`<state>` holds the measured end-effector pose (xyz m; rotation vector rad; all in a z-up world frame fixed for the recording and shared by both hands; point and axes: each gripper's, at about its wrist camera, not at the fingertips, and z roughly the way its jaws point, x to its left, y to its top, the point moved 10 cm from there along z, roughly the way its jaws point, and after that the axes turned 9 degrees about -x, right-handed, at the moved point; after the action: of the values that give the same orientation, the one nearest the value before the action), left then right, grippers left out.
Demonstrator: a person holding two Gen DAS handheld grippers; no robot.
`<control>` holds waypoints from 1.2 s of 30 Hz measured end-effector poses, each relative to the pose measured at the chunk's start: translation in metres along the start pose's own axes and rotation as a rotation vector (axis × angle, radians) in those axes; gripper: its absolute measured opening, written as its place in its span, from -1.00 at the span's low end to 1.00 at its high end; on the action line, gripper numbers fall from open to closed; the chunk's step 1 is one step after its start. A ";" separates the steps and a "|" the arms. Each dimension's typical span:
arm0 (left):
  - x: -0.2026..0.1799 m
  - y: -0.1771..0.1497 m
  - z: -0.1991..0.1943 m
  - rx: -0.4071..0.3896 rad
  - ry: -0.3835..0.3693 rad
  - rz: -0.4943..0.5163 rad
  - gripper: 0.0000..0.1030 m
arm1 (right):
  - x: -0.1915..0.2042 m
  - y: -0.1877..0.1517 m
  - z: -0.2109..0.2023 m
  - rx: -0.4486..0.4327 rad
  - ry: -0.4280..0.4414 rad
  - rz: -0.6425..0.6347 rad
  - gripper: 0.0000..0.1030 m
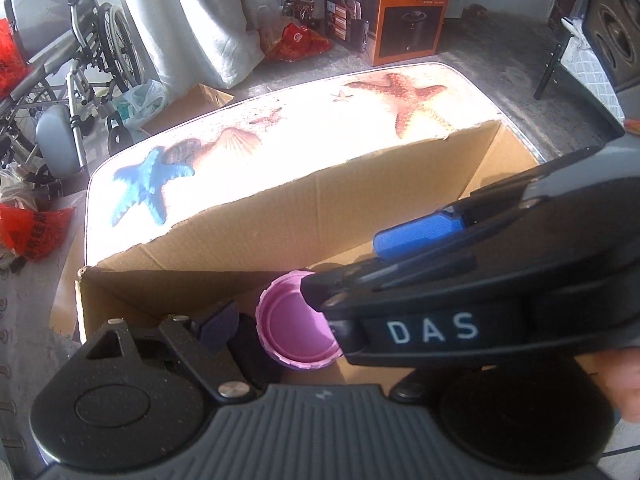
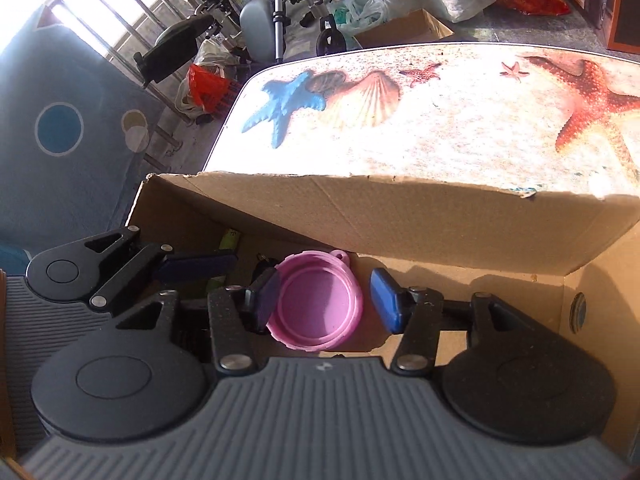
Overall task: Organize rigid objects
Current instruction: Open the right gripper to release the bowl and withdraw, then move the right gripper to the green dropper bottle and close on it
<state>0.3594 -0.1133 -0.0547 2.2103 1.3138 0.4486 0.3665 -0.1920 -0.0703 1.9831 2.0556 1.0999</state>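
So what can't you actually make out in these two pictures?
- Box floor under the pink plastic lid: hidden by the lid in both views.
- Yellow-green object in the cardboard box: right view, mostly shadowed, unidentifiable.
- Left gripper's second finger: left view, blocked by the right gripper.

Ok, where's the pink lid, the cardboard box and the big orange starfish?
pink lid [image 2: 318, 304]: right wrist view, on the flat inside of the lid.
cardboard box [image 2: 400, 220]: right wrist view, on the inner face of its far wall.
orange starfish [image 1: 408, 98]: left wrist view, on the starfish's middle, printed on the table.
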 end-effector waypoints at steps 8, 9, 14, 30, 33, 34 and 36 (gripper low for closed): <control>-0.030 -0.002 -0.105 -0.169 -0.115 -0.072 0.87 | 0.035 0.013 -0.149 -0.236 0.017 -0.134 0.76; -0.035 -0.005 -0.114 -0.178 -0.125 -0.068 0.88 | 0.038 0.011 -0.168 -0.259 0.008 -0.151 0.86; -0.063 -0.041 -0.160 -0.245 -0.167 -0.046 0.95 | 0.037 -0.016 -0.241 -0.303 -0.069 -0.180 0.97; -0.141 -0.164 -0.114 -0.461 0.010 0.028 0.72 | 0.021 -0.203 -0.231 -0.493 -0.033 -0.175 0.81; -0.145 -0.162 -0.101 -0.457 0.036 0.059 0.50 | 0.021 -0.211 -0.203 -0.451 -0.007 -0.129 0.43; -0.145 -0.159 -0.099 -0.460 0.040 0.061 0.46 | 0.020 -0.211 -0.197 -0.436 0.000 -0.113 0.32; -0.142 -0.155 -0.092 -0.461 0.047 0.051 0.39 | 0.021 -0.204 -0.178 -0.404 0.011 -0.095 0.15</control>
<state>0.1340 -0.1529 -0.0744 1.8574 1.0499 0.7444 0.0991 -0.2303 -0.0393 1.6699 1.7372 1.3760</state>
